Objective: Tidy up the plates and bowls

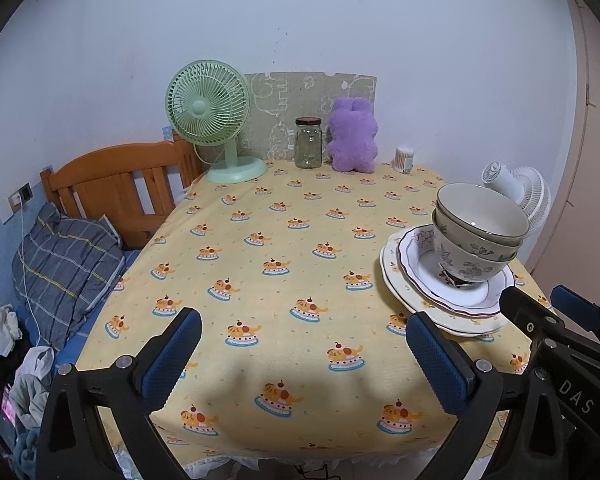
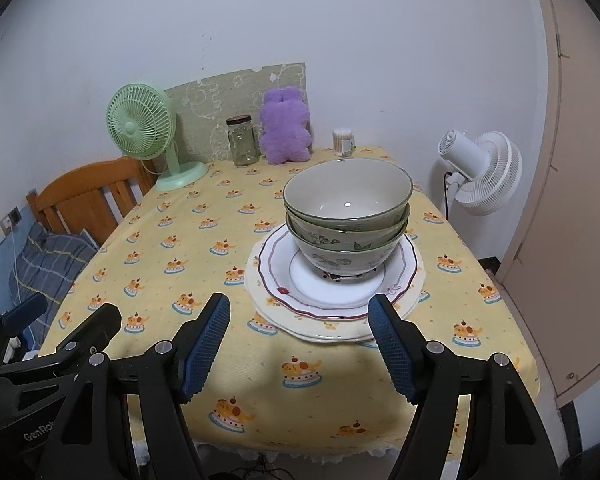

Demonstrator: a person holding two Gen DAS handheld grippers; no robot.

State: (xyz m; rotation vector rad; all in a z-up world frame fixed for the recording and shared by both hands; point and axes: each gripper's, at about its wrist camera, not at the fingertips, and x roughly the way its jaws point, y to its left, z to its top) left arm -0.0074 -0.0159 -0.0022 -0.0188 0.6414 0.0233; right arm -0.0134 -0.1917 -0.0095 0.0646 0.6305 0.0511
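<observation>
**Dishes Stacked, Sorting Looks Nearly Done**

Three nested bowls [image 2: 346, 216] sit on stacked plates [image 2: 332, 300] at the worktop's [image 2: 260, 380] 3 o'clock side. The left gripper [image 1: 304, 334] and right gripper [image 2: 298, 322] hover near, jaws apart, holding nothing.

The bowls [image 2: 346, 216] hide the middle of the top plate [image 2: 336, 280], and the lower plates [image 2: 332, 330] show only rims. The right gripper [image 1: 552, 304] runs off the left view's edge. The counter's [image 2: 260, 380] near edge drops behind both grippers' arms.
</observation>
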